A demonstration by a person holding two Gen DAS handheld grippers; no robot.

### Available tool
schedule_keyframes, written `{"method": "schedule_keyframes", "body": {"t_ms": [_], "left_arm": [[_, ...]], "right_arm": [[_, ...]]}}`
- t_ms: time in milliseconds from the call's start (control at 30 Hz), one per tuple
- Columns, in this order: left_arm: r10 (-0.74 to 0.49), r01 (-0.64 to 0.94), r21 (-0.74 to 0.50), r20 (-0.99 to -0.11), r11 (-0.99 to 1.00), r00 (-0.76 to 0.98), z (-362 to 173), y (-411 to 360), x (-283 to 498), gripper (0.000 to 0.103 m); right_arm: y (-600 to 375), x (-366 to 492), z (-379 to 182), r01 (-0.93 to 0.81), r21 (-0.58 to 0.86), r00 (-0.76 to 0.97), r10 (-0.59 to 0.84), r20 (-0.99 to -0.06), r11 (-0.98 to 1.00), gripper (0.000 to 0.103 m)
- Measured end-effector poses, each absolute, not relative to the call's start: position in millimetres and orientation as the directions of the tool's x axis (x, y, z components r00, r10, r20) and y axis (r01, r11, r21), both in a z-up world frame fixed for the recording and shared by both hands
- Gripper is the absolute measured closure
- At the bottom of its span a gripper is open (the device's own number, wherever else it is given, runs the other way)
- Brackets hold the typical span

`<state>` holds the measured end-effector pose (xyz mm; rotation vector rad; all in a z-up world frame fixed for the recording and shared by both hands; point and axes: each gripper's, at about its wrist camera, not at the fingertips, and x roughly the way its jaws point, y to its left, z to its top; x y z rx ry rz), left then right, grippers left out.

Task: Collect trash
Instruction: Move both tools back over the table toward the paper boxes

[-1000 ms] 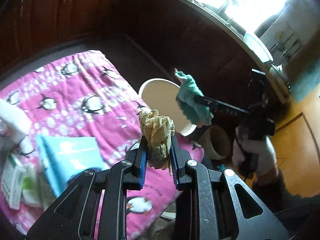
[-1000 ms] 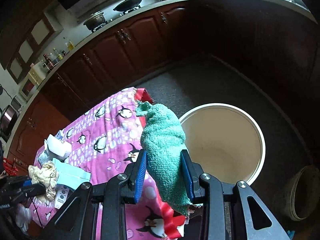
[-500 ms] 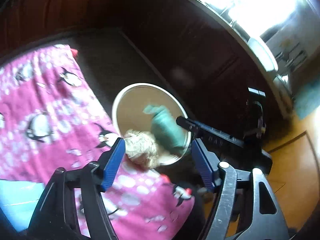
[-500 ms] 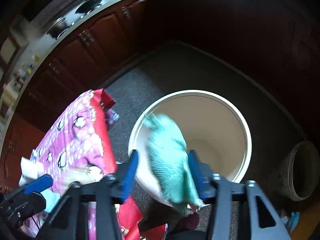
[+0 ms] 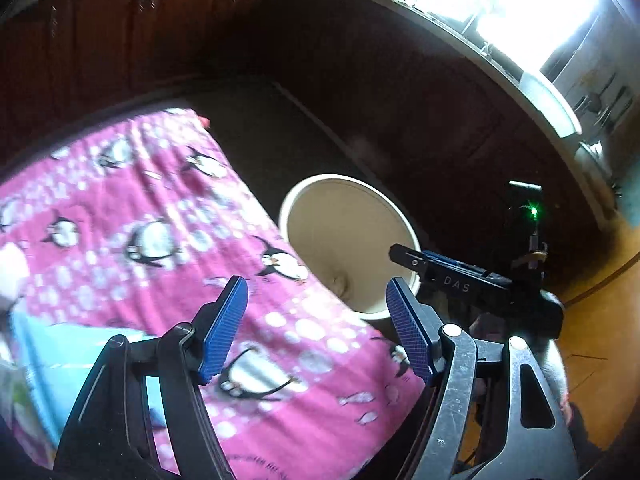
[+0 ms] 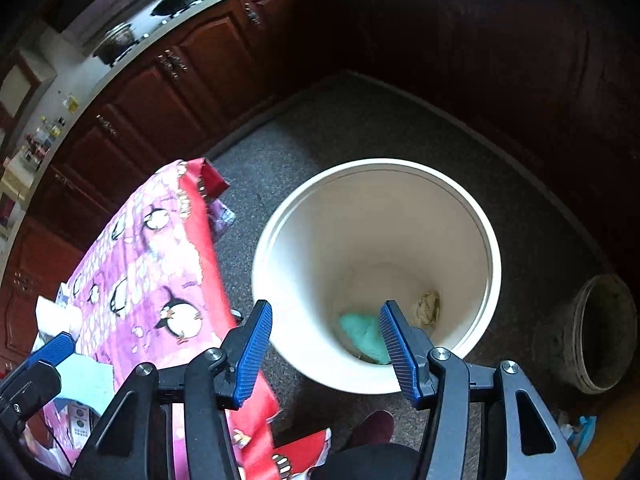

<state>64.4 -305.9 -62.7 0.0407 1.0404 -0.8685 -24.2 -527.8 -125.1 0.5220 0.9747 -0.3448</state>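
Observation:
A white round bin [image 6: 486, 236] stands on the dark floor beside the table. At its bottom lie a teal cloth [image 6: 362, 334] and a crumpled beige paper wad [image 6: 428, 308]. My right gripper [image 6: 326, 346] hangs open above the bin's near rim, nothing between its blue pads. My left gripper [image 5: 318, 324] is open too and empty, over the edge of the pink penguin tablecloth [image 5: 140, 220], with the bin [image 5: 344, 216] just beyond. The right gripper's finger [image 5: 460, 280] shows over the bin in the left wrist view.
A light blue packet [image 5: 60, 360] and white paper [image 6: 52, 316] lie on the table's near end. A grey bucket [image 6: 596, 332] stands on the floor right of the bin. Dark wooden cabinets [image 6: 180, 92] run along the back. A dark red shoe [image 6: 372, 426] is below the bin.
Both grippers opened. The beige wad left the left gripper and the teal cloth left the right; both now lie in the bin. Both hands sank somewhat.

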Motion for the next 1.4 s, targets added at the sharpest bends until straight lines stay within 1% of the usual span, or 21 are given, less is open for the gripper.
{"method": "schedule_keyframes", "body": {"t_ms": [33, 133, 167, 300, 400, 467, 633, 1000, 1167, 1400], "left_arm": [[-0.601, 0.642, -0.341, -0.764, 0.686, 0.236, -60.1, -301.2, 62.4, 0.032], [-0.586, 0.631, -0.309, -0.757, 0.711, 0.29, -50.3, -285.8, 57.1, 0.032], [-0.58, 0.625, -0.298, -0.754, 0.721, 0.308, -46.8, -280.4, 55.0, 0.032], [-0.538, 0.597, -0.232, -0.74, 0.768, 0.404, -32.7, -251.5, 49.3, 0.032], [-0.52, 0.574, -0.215, -0.731, 0.79, 0.442, -26.4, -228.2, 48.0, 0.032], [-0.501, 0.552, -0.204, -0.73, 0.809, 0.465, -25.6, -211.8, 47.4, 0.032], [-0.419, 0.47, -0.158, -0.74, 0.869, 0.526, -28.8, -161.2, 49.5, 0.032], [-0.29, 0.265, -0.157, -0.746, 0.951, 0.599, -45.5, -44.6, 68.1, 0.032], [-0.278, 0.236, -0.163, -0.725, 0.958, 0.63, -54.1, -12.7, 82.1, 0.032], [-0.344, 0.257, -0.233, -0.715, 0.938, 0.609, -66.1, 17.5, 106.4, 0.032]], "right_arm": [[-523.7, -23.0, -122.3, 0.492, 0.261, 0.527, -0.046, -0.849, 0.831, 0.049], [-506.8, -21.3, -109.5, 0.46, 0.252, 0.548, -0.049, -0.835, 0.851, 0.04], [-501.7, -20.8, -106.0, 0.451, 0.251, 0.556, -0.049, -0.83, 0.856, 0.039], [-477.4, -17.7, -88.4, 0.393, 0.253, 0.587, -0.028, -0.809, 0.884, 0.039], [-455.0, -13.5, -75.8, 0.333, 0.257, 0.611, 0.001, -0.792, 0.907, 0.037], [-438.0, -10.3, -68.1, 0.286, 0.261, 0.627, 0.026, -0.779, 0.922, 0.034], [-397.8, 0.9, -59.5, 0.183, 0.28, 0.64, 0.102, -0.761, 0.943, 0.034], [-306.0, 36.0, -56.2, -0.046, 0.287, 0.611, 0.254, -0.749, 0.957, 0.033], [-272.0, 59.5, -60.3, -0.127, 0.267, 0.587, 0.29, -0.756, 0.955, 0.033], [-241.2, 87.6, -63.3, -0.192, 0.253, 0.565, 0.317, -0.762, 0.948, 0.031]]}}
